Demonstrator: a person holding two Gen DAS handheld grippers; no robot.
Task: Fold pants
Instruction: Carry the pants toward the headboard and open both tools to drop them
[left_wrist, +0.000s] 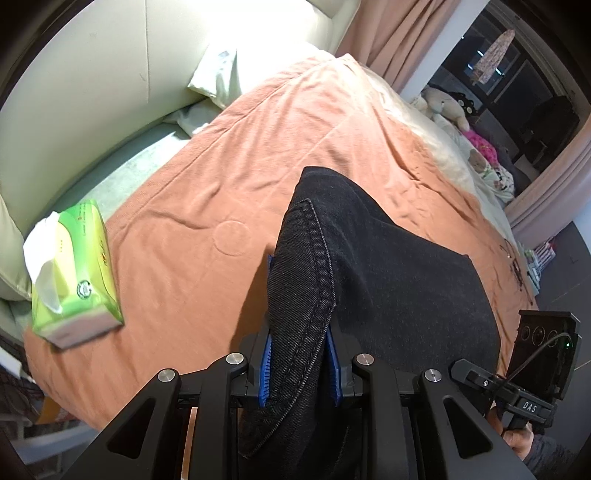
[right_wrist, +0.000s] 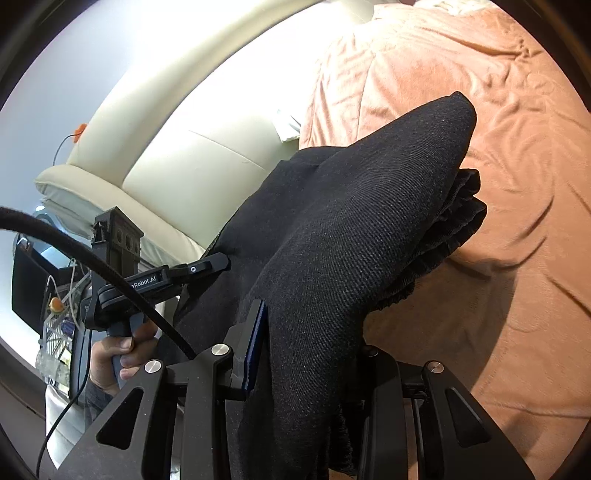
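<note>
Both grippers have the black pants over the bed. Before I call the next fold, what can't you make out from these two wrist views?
- Right gripper: its right finger is buried under the pants; only the left blue pad shows, right wrist view.
- Pants' full outline, waistband and hems: cut off by the lower edges and the grippers in both views.
- Left gripper: fingertips hidden by denim bulging between the pads, left wrist view.
- Tissue box print: blurred.

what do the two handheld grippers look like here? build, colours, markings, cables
Both are black linkage frames with silver pivot bolts and blue ribbed pads. The left gripper carries "Robot.AI" lettering; a thick black cable crosses in front of it. The right gripper has a "DAS" label, a thin cable and a green LED. Grey sleeve.
</note>
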